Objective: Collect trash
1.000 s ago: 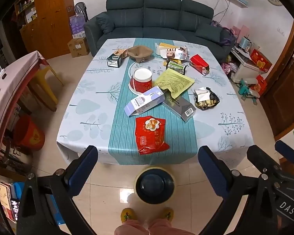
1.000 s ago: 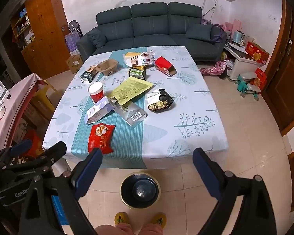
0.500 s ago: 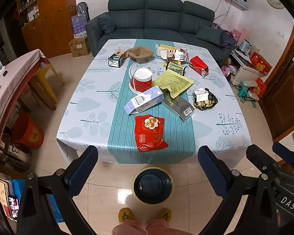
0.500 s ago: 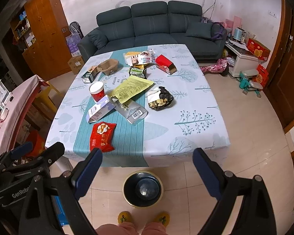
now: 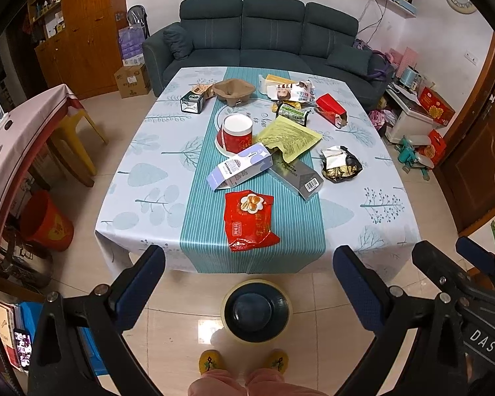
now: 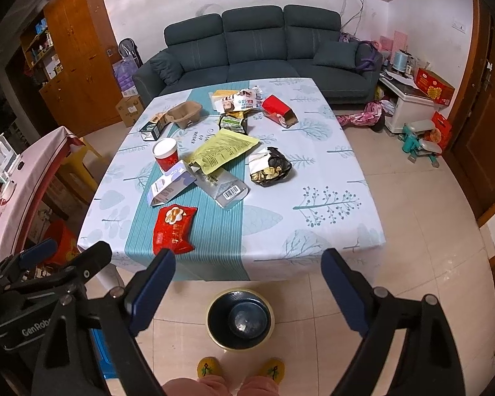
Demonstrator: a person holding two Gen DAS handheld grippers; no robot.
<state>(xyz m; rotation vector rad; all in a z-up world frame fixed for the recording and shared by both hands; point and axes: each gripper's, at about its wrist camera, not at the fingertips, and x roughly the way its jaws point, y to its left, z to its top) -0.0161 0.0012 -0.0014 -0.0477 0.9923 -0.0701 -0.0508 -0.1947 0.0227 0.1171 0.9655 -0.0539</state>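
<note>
Collection has not begun, by my judgement: both tools hang over the floor short of the table [image 5: 363,217], and nothing is held. The left gripper [image 5: 249,264] stands with fingers wide apart, empty; the right gripper [image 6: 247,265] likewise. The trash lies spread along the table's striped teal runner, and the round dark bin [image 5: 256,310] sits on the tiled floor just before the table's near edge. The nearest piece is a crinkled red foil snack bag [image 5: 250,219], flat and glossy; beyond it lie a rigid pale carton [image 5: 239,171], a grey box [image 5: 298,175], a limp yellow pouch [image 5: 288,137] and a red paper cup [image 5: 236,132]. The next move probably calls for reaching forward and pinching the foil bag by an edge.
</note>
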